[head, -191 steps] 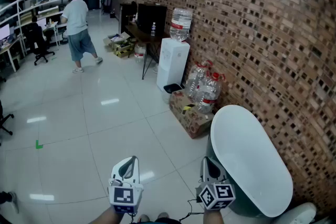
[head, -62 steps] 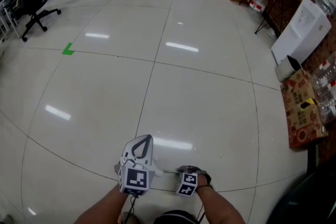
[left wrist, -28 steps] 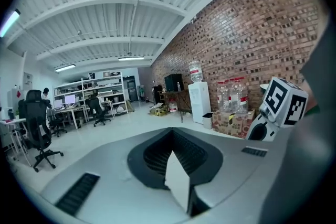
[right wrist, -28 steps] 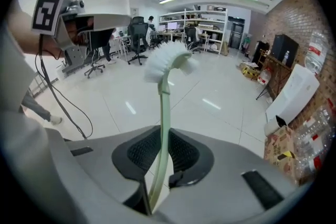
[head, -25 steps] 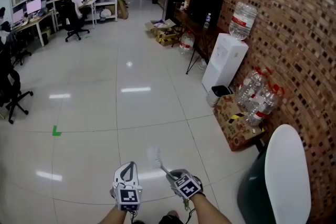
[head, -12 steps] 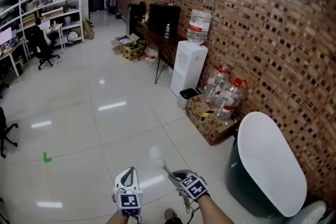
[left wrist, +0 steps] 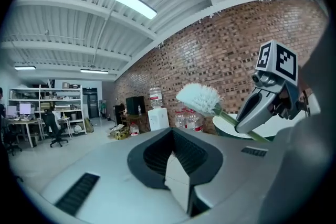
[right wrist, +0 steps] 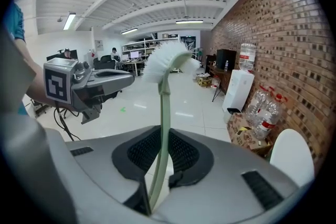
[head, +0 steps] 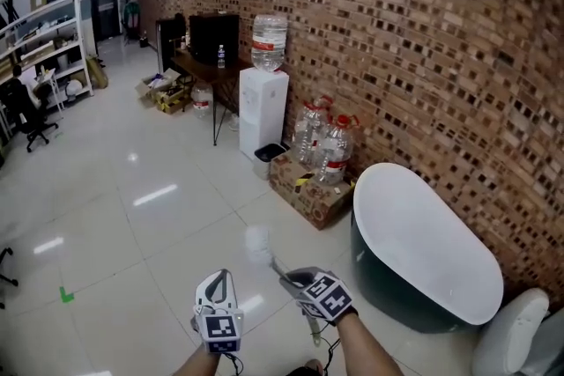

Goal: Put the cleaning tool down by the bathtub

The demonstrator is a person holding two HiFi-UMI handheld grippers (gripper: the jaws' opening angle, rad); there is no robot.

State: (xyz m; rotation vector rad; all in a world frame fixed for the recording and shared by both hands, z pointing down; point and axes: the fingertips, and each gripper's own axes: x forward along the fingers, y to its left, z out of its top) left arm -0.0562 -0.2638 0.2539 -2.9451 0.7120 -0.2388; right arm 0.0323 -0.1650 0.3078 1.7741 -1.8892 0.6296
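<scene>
Holds the cleaning brush (head: 257,244) in the right gripper (head: 291,279), clamped tight on the pale green handle low down, with the white bristle head raised and leaning away to the left in the head view. Seen from the right gripper view as a thin stem rising straight out from between the two pads up to the bristles. Carries it in the air above the glossy tiled floor (head: 132,189), near the bathtub (head: 423,255) but clear of it, not yet set down. Shows the left gripper (head: 219,277) just beside the right one, on its left, pressed together and gripping nothing. Points both roughly forward, side by side at the bottom of the head view. Puts the bathtub, white inside and dark outside, to the right against the brick wall (head: 423,40). Beyond it along that wall, finds a cardboard box (head: 310,194) with big water bottles (head: 328,136) on or just behind it (hard to say which), then a white water dispenser (head: 263,114) topped with another bottle, then a dark screen (head: 214,35) further back. From the left gripper view, catches the bristle head up and to the right of the closed pads, with the right gripper close behind it and the brick wall beyond
</scene>
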